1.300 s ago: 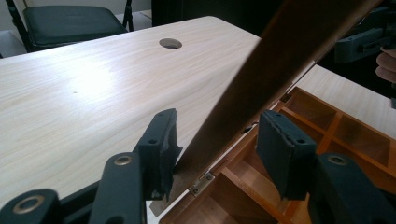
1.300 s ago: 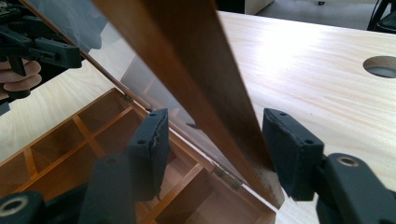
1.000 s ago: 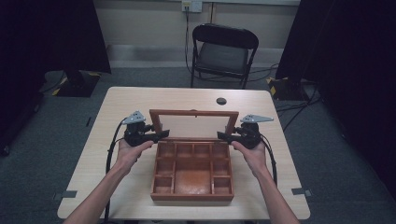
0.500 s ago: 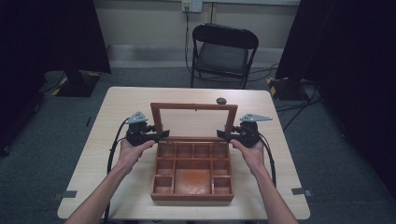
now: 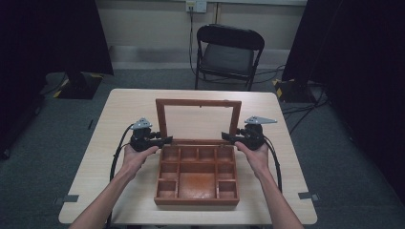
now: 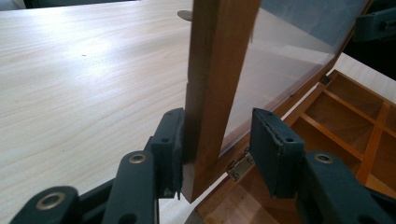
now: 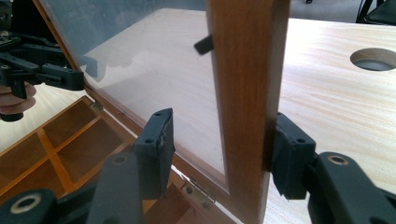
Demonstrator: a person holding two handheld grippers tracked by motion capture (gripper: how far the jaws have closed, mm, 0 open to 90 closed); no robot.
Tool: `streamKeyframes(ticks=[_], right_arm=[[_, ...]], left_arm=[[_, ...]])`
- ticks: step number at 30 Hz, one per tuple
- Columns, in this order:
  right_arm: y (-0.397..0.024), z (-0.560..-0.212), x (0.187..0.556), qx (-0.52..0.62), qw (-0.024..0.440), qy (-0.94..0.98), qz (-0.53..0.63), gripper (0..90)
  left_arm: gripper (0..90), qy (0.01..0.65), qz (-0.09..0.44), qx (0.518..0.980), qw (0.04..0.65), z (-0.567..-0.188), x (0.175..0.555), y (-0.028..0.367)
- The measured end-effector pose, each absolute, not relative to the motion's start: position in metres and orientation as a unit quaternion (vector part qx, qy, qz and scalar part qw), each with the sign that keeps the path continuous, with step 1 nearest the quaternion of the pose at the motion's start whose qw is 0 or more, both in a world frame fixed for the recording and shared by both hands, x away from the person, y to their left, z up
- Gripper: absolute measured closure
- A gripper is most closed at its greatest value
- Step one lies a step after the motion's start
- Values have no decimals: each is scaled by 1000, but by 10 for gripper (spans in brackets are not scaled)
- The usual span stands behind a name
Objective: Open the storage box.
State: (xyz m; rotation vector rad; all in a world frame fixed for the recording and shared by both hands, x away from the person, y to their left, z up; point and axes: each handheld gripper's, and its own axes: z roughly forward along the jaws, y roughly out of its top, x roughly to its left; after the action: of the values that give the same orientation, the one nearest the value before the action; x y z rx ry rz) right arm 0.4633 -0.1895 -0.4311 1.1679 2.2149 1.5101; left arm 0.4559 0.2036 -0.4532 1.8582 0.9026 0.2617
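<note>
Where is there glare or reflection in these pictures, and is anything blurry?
Left gripper view: soft glare on the table, and the lid pane looks milky. Right gripper view: the pane reflects the far tongs. High view: sharp, with dark curtained sides.

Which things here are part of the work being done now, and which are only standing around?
In use:
- wooden box, open
- its glass lid, raised upright
- left gripper and right gripper, jaws open around the lid's side rails

Standing around:
- folding chair behind the table
- round hole in the tabletop

Curtained recording studio [image 5: 52, 38], lone table [image 5: 129, 109]
</note>
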Motion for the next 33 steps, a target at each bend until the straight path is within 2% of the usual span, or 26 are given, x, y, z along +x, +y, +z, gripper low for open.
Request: streamKeyframes(ticks=[21, 33], right_arm=[[-190, -441, 474, 417, 114, 743, 511, 490], [-186, -444, 479, 429, 119, 743, 500, 499]], left_arm=[[590, 394, 99, 760, 507, -458, 466, 204], [580, 404, 92, 761, 499, -460, 470, 206]])
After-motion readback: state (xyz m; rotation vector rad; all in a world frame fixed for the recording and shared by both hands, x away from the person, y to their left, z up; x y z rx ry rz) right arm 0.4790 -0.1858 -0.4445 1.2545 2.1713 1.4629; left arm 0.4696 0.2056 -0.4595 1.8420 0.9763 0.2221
